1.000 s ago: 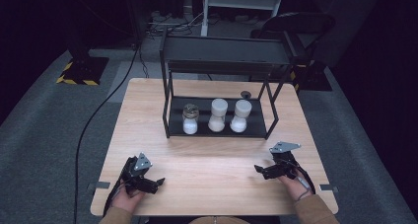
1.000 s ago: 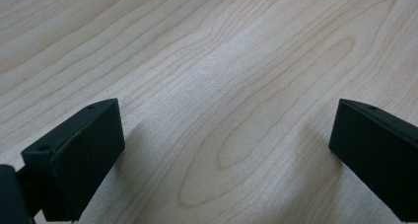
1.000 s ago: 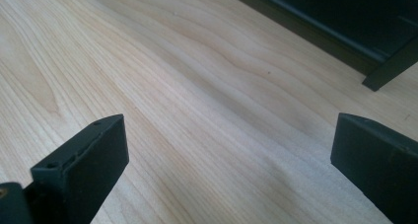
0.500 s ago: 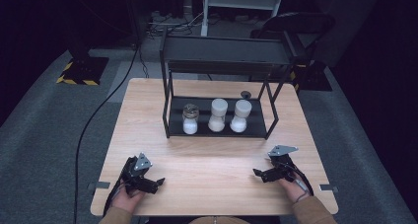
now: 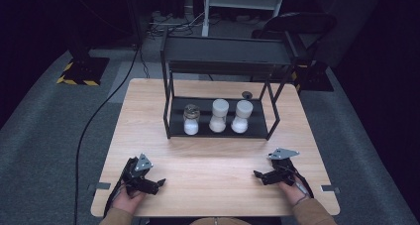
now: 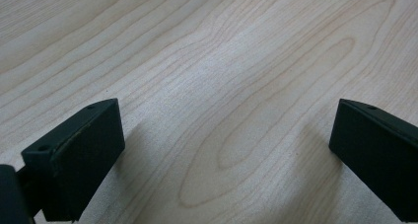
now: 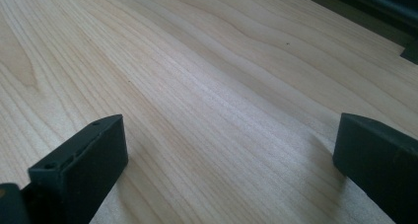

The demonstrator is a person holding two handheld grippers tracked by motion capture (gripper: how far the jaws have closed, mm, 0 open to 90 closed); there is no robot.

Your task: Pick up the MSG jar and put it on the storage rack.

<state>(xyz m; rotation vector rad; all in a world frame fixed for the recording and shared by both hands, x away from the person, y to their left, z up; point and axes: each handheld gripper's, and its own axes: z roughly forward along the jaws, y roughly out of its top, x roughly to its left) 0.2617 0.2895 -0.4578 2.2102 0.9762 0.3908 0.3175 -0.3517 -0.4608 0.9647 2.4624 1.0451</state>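
Here both grippers rest low at the near edge of the desk [image 5: 213, 155], the left gripper [image 5: 153, 185] at the near left, the right gripper [image 5: 261, 176] at the near right, each with jaws spread wide over bare wood. Well apart, toward the far side, three jars [image 5: 217, 116] of white powder stand side by side on the bottom shelf of a black rack [image 5: 223, 51].
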